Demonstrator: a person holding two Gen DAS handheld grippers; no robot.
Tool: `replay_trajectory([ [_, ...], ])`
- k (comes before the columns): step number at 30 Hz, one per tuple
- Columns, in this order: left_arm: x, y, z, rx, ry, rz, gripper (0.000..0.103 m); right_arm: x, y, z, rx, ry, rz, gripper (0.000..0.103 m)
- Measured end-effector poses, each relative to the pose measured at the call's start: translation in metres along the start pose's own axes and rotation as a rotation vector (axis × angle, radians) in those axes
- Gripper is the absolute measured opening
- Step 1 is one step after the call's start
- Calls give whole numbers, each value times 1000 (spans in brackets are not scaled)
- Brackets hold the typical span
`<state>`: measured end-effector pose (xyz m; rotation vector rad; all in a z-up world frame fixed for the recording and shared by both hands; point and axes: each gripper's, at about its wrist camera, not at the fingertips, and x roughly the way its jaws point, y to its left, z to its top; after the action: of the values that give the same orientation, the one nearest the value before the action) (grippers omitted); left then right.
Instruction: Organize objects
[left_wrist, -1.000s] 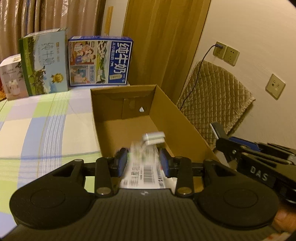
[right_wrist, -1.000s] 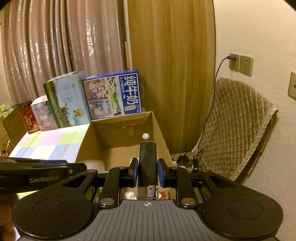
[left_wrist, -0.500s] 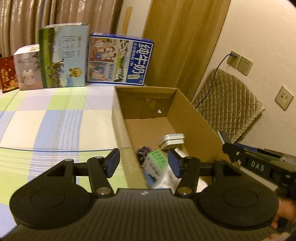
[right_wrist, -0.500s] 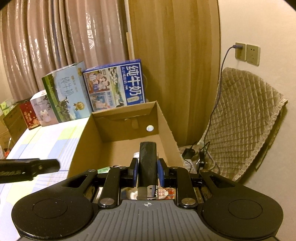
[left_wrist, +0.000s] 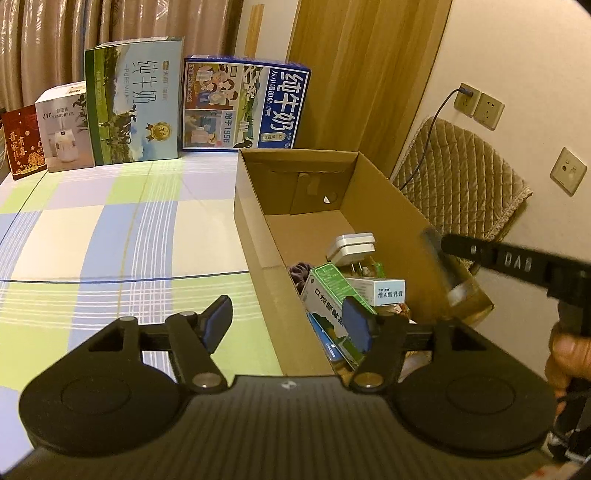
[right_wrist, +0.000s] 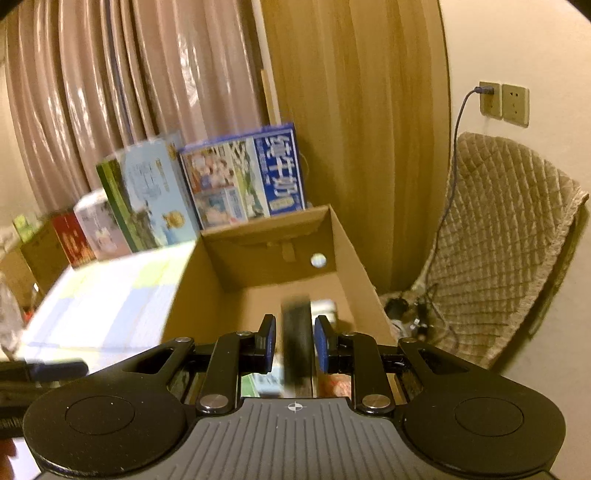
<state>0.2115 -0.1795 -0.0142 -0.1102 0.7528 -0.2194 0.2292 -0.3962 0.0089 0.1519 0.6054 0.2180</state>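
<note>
An open cardboard box (left_wrist: 388, 221) stands at the right edge of the checked table. Inside lie a white plug adapter (left_wrist: 351, 247), a green-and-white medicine box (left_wrist: 328, 291), a small white box (left_wrist: 384, 291) and other items. My left gripper (left_wrist: 286, 317) straddles the box's left wall; its jaws are opening and nothing is between them. My right gripper (right_wrist: 295, 332) hangs over the box's near end with its jaws opening. A slim black object (right_wrist: 295, 314), blurred, sits between them with a gap on each side. The left wrist view shows it blurred (left_wrist: 432, 254) at that gripper's tip.
Along the table's back stand a blue milk carton (left_wrist: 247, 107), a green milk carton (left_wrist: 135, 103), a white humidifier box (left_wrist: 62, 133) and a red box (left_wrist: 22, 142). A quilted chair (left_wrist: 461, 177) and wall sockets with a cable (left_wrist: 467, 99) are right of the box.
My left gripper dropped its labelled packet into the box, shifted left over the box wall and spread wider. My right gripper's pads came off the black object, which now blurs.
</note>
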Motion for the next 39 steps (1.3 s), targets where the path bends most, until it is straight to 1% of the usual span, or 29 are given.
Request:
replay_trajectory([
  [1,-1,0,0,-1,-1,-2,63,-1,-2,1,12,-8,5,55],
  [4,-5,0,-1,4,-6,2,67,-8,-6,4,17,-24,5,57],
  [8,-11,2,-3,-15,-6,-1,73,-18,-8,3,17,-15,-4,58],
  [10,-15,1,-6,-15,-8,0,79,-26,-8,1,13,-16,-10,64],
  [11,-18,1,-8,-14,-9,2,84,-30,-8,-1,13,-18,-14,66],
  [12,-21,0,-10,-14,-11,5,90,-36,-8,-3,16,-20,-18,71],
  [13,-25,-1,-12,-14,-18,15,94,-42,-8,-4,18,-21,-22,77],
  [14,-28,-2,-14,-13,-26,25,100,-47,-8,-6,21,-20,-28,80],
  [16,-37,-3,-18,-8,-37,37,102,-58,-9,-11,26,-18,-37,87],
  [22,-64,-8,-34,-21,-39,51,102,-94,-6,-29,21,7,-51,101],
  [25,-77,-13,-44,-15,-43,39,102,-111,-1,-39,9,23,-55,101],
  [31,-99,-16,-57,-29,-12,49,102,-133,11,-59,-16,59,-69,101],
  [39,-128,-13,-71,-38,-3,103,102,-151,39,-76,-69,93,-62,101],
])
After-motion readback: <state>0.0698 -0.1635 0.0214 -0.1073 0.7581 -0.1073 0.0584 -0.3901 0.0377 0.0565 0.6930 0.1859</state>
